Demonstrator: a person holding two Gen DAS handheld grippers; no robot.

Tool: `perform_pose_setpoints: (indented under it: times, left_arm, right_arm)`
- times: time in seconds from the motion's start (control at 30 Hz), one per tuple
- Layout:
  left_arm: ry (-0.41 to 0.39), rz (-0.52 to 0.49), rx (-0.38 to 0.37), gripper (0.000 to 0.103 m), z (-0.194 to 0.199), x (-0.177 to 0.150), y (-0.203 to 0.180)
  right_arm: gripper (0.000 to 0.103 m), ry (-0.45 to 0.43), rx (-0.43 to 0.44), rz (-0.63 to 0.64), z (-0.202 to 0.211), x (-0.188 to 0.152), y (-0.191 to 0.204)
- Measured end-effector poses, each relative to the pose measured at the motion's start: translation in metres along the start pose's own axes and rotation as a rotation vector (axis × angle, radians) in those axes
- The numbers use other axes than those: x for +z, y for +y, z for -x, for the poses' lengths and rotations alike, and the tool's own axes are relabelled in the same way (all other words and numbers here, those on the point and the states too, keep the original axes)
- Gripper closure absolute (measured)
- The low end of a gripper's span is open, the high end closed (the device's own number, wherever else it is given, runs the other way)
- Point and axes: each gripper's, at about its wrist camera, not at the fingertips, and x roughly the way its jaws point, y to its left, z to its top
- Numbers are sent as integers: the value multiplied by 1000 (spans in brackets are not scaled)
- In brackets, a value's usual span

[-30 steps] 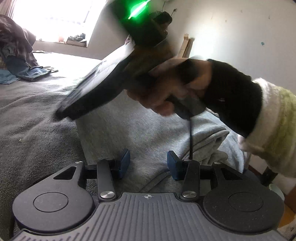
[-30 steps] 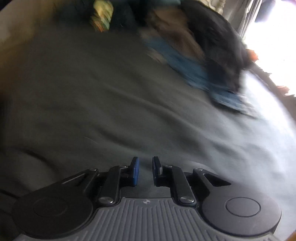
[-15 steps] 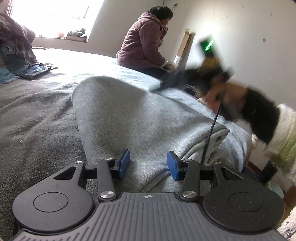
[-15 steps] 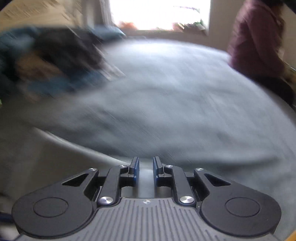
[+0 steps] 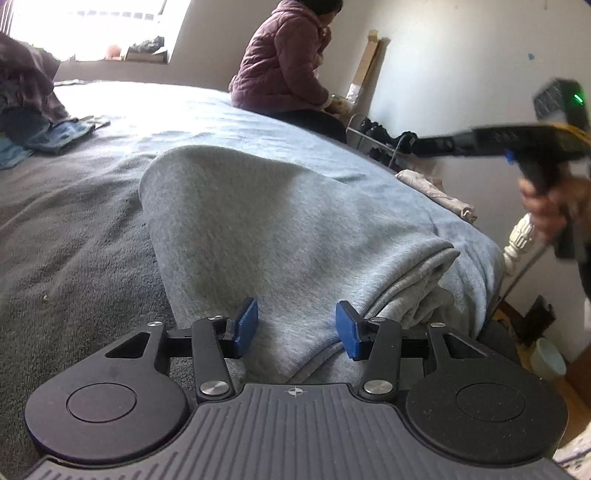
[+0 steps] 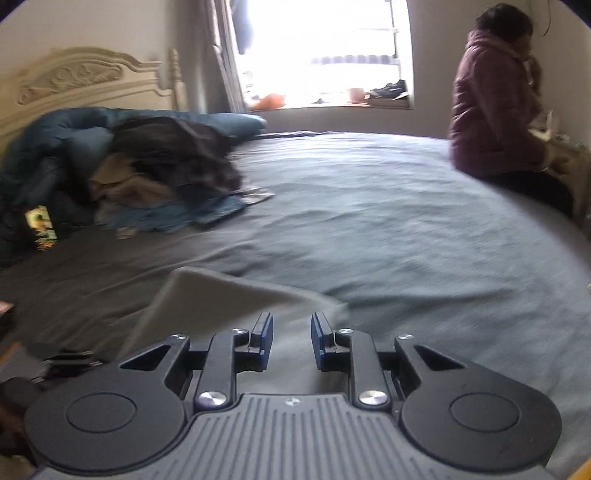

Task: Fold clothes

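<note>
Bedroom, grey blanket-covered bed (image 5: 74, 221). Folded grey garment (image 5: 258, 229) lies beneath left gripper (image 5: 295, 326), jaws spread, nothing pinched. Right gripper (image 6: 291, 341): jaws just parted, gap empty (lifted clear). Advice: smooth the fold's layered edge before regripping.

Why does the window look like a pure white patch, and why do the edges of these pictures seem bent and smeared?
Left wrist view: the bright window is blown out to white, the hand-held right gripper is smeared by motion, and the folded grey fleece garment stays sharp. Right wrist view: the window glares white too, the grey bedspread is blurred, and the fisheye lens bends the carved cream headboard.
</note>
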Motion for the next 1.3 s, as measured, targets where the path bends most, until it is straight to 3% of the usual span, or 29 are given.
perform_pose_setpoints:
  times: [0.07, 0.2, 0.37, 0.47, 0.57, 0.7, 0.77, 0.97, 1.0, 1.07, 1.13, 1.3]
  left_arm:
    - [15, 4, 13, 56, 0, 2, -2]
    - [23, -1, 23, 55, -1, 2, -5]
    - [28, 19, 7, 55, 1, 2, 1]
    - [28, 30, 1, 55, 1, 2, 2]
    - [23, 25, 6, 55, 1, 1, 0]
    - [23, 22, 11, 55, -1, 1, -2]
    - [25, 4, 23, 55, 0, 1, -4]
    - [23, 8, 31, 54, 1, 0, -5]
    - [21, 9, 34, 54, 1, 0, -5]
    - [16, 14, 40, 54, 2, 0, -6]
    - [10, 25, 53, 54, 8, -1, -7]
    - [-47, 70, 60, 50, 51, -11, -5]
  right_arm:
    - [79, 18, 18, -25, -19, -11, 5]
    - [80, 145, -25, -60, -64, -51, 6]
    - [77, 71, -53, -111, -29, -39, 10]
    - [77, -2, -16, -88, 4, -34, 26]
    - [77, 30, -27, -46, 1, -52, 37]
    - [79, 63, -47, -120, -19, -85, 22]
    - [79, 42, -49, -150, -7, -72, 25]
    - [77, -69, -10, -2, 21, -57, 67]
    - [77, -59, -3, 24, 18, -61, 73]
    - [77, 57, -36, 45, -14, -81, 74]
    - [77, 23, -53, 55, -22, -97, 74]
    - [76, 34, -82, 75, -18, -83, 83]
